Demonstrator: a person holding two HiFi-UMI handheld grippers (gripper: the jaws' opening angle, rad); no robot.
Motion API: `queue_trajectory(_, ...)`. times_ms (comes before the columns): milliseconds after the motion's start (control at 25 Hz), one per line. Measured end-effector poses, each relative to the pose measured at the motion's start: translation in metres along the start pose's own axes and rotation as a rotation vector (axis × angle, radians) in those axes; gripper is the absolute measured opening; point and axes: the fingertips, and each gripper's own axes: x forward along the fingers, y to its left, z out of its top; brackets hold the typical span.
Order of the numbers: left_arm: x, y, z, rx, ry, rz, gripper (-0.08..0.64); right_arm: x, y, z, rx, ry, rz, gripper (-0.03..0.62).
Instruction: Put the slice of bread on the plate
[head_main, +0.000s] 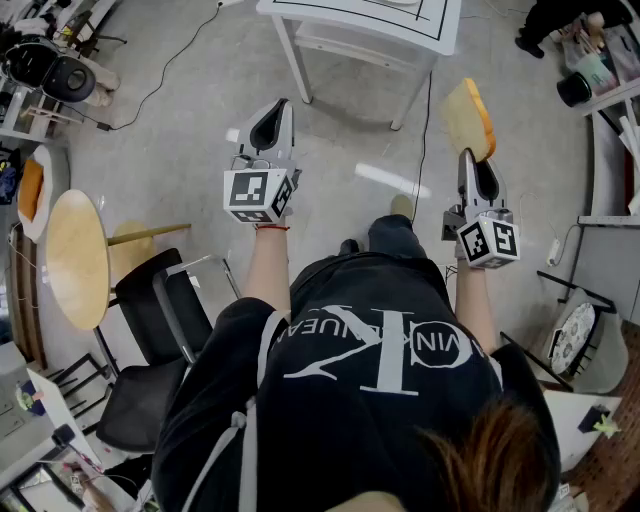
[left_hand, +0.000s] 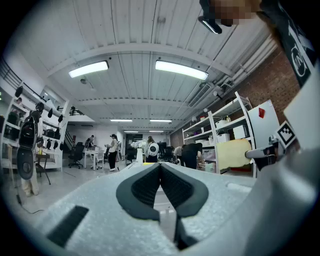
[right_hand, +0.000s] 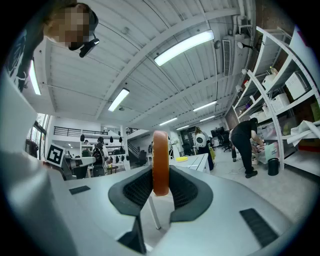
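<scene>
My right gripper (head_main: 478, 160) is shut on the bread slice (head_main: 466, 120), which stands up out of the jaws, pale face and orange crust showing. In the right gripper view the bread slice (right_hand: 160, 160) is edge-on between the pads, with my right gripper (right_hand: 161, 175) pointing level toward a white table (right_hand: 200, 162). A flat yellow thing (right_hand: 183, 158), perhaps the plate, lies on that table. My left gripper (head_main: 268, 125) is held level to the left, shut with nothing between its pads; the left gripper (left_hand: 160, 167) shows its pads meeting. Both grippers hang over the floor, short of the white table (head_main: 360, 25).
A round wooden table (head_main: 75, 258) and black chairs (head_main: 150, 330) stand at my left. White shelving (head_main: 610, 130) lines the right side. A cable (head_main: 160, 75) runs across the floor. Several people (right_hand: 247, 145) stand far off in the room.
</scene>
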Motion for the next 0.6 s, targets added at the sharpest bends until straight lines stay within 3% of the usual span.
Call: queue_trajectory(600,0.0015,-0.0027,-0.0044,-0.036,0.025,0.004,0.005,-0.0062,-0.0047,-0.0026,0.024,0.017,-0.003,0.091)
